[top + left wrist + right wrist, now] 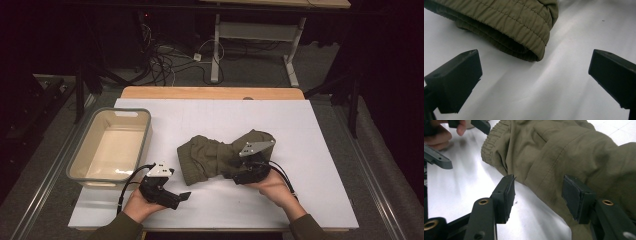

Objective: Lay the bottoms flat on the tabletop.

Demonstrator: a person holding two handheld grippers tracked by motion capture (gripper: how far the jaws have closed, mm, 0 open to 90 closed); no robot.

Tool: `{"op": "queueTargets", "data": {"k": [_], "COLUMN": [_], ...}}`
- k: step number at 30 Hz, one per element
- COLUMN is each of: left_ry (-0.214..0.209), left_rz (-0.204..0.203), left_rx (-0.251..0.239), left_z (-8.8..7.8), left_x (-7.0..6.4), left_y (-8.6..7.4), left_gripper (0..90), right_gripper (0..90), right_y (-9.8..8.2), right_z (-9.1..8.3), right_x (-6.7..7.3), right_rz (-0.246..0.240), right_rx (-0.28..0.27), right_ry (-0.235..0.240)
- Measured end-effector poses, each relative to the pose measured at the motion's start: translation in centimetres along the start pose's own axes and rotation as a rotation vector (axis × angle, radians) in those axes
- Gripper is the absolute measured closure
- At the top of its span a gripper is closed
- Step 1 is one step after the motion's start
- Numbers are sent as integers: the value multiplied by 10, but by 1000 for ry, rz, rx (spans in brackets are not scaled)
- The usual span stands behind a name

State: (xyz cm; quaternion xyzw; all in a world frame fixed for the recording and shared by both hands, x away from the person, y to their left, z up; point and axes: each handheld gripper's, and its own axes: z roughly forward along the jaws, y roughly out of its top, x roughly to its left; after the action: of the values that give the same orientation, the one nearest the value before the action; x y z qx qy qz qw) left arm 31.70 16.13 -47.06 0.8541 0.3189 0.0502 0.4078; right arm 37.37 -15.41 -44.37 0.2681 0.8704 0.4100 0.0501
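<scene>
1. nearest the bottom edge of the high view, the person's two hands come in over the white tabletop (310,130), each holding a tool.
2. the left tool (181,197) sits low on the tabletop at the near left, its jaws spread wide with nothing between them; in the left gripper view the two black jaws stand far apart over bare white surface, with the elastic hem of the garment (506,22) lying ahead of them, not touching.
3. the right tool (232,167) rests at the near right edge of the olive-green garment (220,152), with the grey plate (256,147) on its top over the cloth.
4. in the right gripper view its jaws stand partly apart around a folded edge of the garment (564,160): the right-hand jaw lies against the cloth, the left-hand jaw stands just off it over the tabletop, so the pads do not yet pinch the fabric.
5. the garment lies bunched in the middle of the tabletop, its ribbed hem turned toward the left tool.
6. farther left, a grey-rimmed cream bin (145,135) sits on the tabletop's left edge, well apart from the garment.
7. beyond the far edge of the tabletop, cables (165,62) lie on the floor by a white desk frame (260,32).
</scene>
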Motion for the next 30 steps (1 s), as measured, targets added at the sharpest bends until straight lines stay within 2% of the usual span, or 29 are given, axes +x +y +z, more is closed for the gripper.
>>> {"op": "queueTargets", "data": {"k": [6, 15, 19, 22, 30], "left_ry": [2, -1, -2, -2, -3], "left_rz": [3, 3, 5, 2, 6], "left_rx": [2, 3, 2, 0, 0], "left_z": [0, 1, 0, 0, 1], "left_x": [-1, 0, 0, 0, -1], "left_y": [1, 1, 1, 1, 2], "left_gripper": [0, 0, 0, 0, 0], "right_gripper": [450, 457, 479, 520, 753], "right_y": [0, -4, -5, -5, -8], "right_z": [9, 27, 34, 35, 34], "right_x": [-3, -2, -2, -2, -4], "right_rz": [18, -23, -36, -26, -53], "right_rx": [19, 68, 73, 74, 67], "right_ry": [-1, -50, -75, -89, -144]}}
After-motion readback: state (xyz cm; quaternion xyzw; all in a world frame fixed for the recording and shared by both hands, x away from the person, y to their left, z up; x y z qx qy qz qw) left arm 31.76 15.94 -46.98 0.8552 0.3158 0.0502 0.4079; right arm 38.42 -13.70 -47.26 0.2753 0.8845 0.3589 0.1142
